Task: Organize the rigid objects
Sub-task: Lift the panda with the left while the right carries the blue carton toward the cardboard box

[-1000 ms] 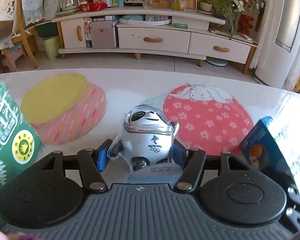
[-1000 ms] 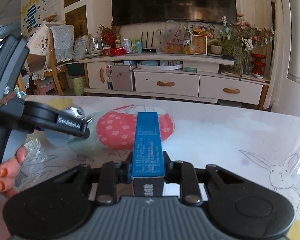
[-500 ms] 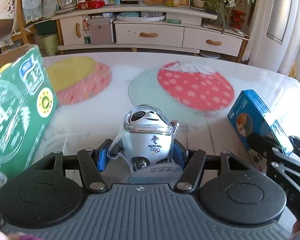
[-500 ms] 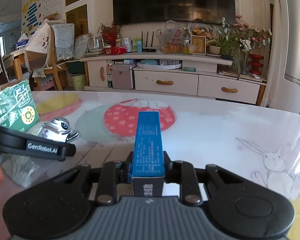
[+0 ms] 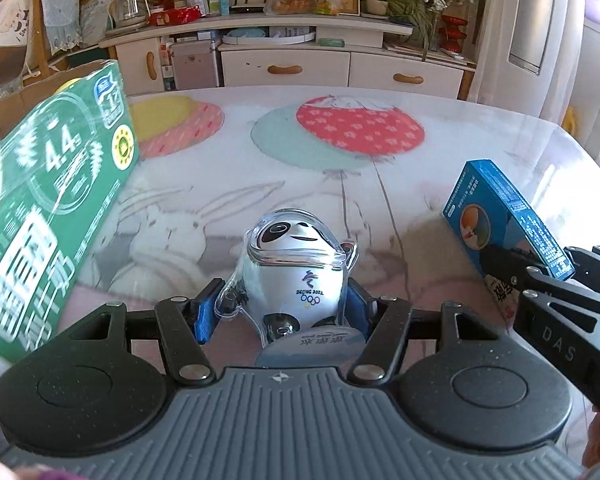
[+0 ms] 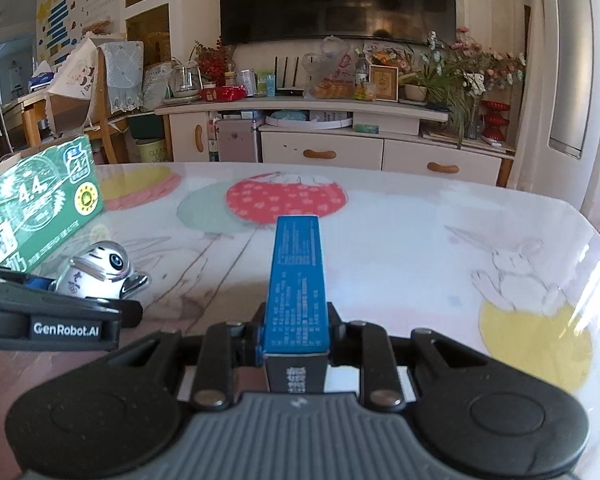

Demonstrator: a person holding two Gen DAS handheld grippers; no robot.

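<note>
Balloon-print bench (image 5: 260, 168), two claws, two toys in the air.
Left claw (image 5: 280, 304) squeezes the round panda toy (image 5: 296, 264); right claw (image 6: 294, 340) pinches the blue box (image 6: 298, 280). Green carton (image 5: 52, 184) sits at ten o'clock; slippery panda might pop out.

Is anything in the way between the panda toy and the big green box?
Nothing visible. The left gripper holds the panda toy, and only bare table lies between it and the green box to its left.
</note>
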